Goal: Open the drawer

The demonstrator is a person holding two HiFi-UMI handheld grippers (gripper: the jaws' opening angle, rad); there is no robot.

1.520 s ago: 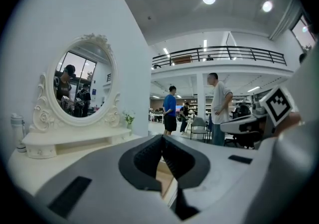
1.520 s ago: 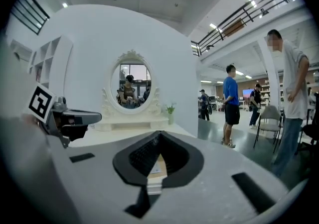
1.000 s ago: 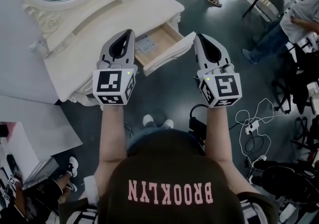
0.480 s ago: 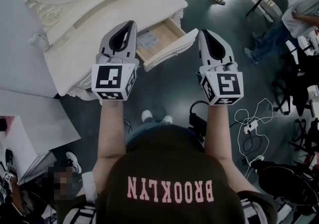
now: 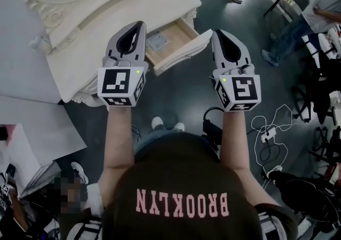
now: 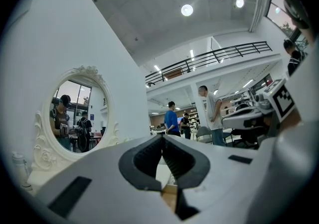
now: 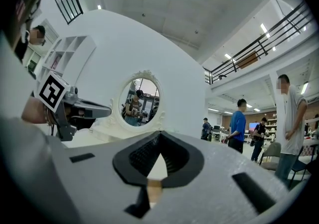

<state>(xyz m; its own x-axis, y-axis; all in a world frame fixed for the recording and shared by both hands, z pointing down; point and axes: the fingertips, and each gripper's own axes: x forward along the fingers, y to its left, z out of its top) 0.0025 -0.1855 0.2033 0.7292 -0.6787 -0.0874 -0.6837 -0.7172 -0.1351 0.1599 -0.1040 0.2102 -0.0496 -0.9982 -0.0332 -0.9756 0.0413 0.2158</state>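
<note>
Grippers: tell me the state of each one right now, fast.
Left gripper: closed, holding nothing.
Right gripper: closed, holding nothing.

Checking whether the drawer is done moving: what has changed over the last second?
Nothing visibly changed. The drawer is open as before, and the left hand-held gripper and right hand-held gripper are shut and empty, one on each side of it.

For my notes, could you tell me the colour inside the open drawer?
The drawer is light tan wood inside, clearest in the head view.
</note>
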